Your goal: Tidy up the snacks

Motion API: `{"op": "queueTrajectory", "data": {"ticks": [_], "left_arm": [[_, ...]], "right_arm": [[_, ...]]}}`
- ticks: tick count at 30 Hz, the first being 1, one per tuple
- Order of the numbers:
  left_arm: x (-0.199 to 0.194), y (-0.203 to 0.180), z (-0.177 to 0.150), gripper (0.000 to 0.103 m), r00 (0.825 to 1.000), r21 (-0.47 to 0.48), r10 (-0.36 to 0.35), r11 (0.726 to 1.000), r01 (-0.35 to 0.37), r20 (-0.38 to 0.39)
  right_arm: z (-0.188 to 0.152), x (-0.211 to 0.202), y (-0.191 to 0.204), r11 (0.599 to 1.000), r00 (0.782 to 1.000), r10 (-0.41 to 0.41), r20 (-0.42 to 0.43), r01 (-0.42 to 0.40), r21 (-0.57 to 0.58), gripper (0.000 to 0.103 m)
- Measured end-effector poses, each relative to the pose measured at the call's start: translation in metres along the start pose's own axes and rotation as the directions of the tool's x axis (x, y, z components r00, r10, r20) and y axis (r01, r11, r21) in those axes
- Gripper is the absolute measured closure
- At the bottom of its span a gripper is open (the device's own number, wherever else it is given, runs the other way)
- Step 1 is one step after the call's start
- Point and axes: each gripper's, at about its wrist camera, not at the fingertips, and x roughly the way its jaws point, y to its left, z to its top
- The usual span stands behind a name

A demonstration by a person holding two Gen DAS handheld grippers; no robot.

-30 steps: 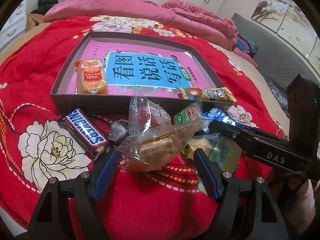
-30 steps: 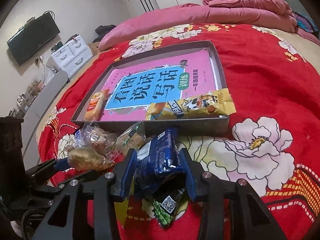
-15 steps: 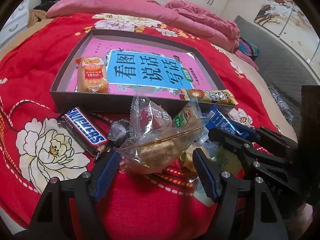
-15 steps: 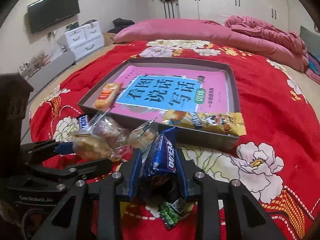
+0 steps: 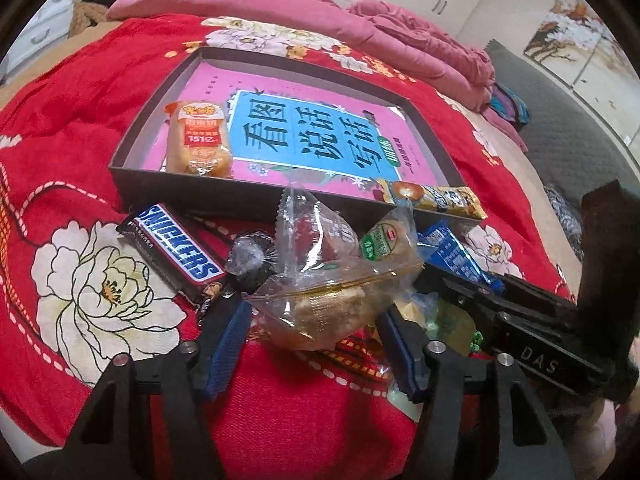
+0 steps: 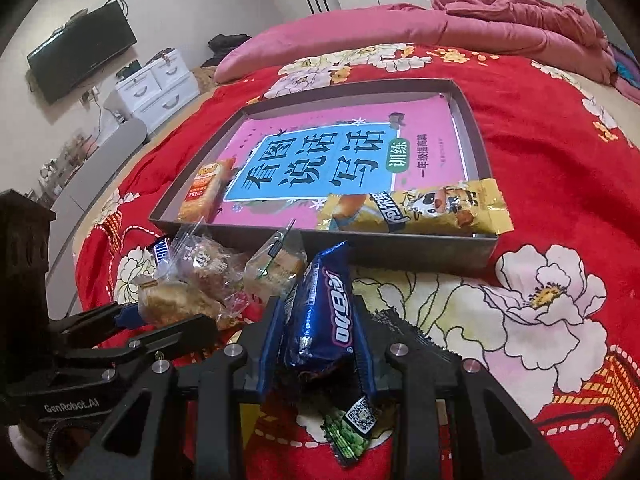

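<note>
Two snacks sit in the tray [image 6: 478, 148]: orange cake [image 5: 199, 141] at 9 o'clock, yellow bar [image 6: 416, 210] at 5. My right tool [image 6: 318, 330] grips the blue cookie pack [image 6: 324, 320]; my left tool [image 5: 312, 334] is wide around the clear pastry bag [image 5: 328, 300]. Snickers [image 5: 176, 250] and the rest of the pile lie on the bed.

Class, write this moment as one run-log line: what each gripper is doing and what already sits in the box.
left gripper: open around clear-wrapped pastry | right gripper: shut on blue Oreo pack | box: orange bread packet, yellow cow-print snack
</note>
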Motion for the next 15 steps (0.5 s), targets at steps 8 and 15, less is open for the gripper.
{"op": "queueTrajectory", "data": {"ticks": [8,15], "left_arm": [[-0.003,-0.005,0.0,0.054,1.0,0.022,0.008,1.0,-0.008,-0.002],[-0.013,-0.013,0.0,0.061,0.999,0.074,-0.038,0.997,0.037,0.011]], "right_arm": [[-0.001,-0.016,0.001,1.0,0.999,-0.009,0.036,0.01,-0.02,0.079],[0.002,-0.031,-0.009,1.0,0.996,-0.019,0.091,0.018,0.018,0.079]]}}
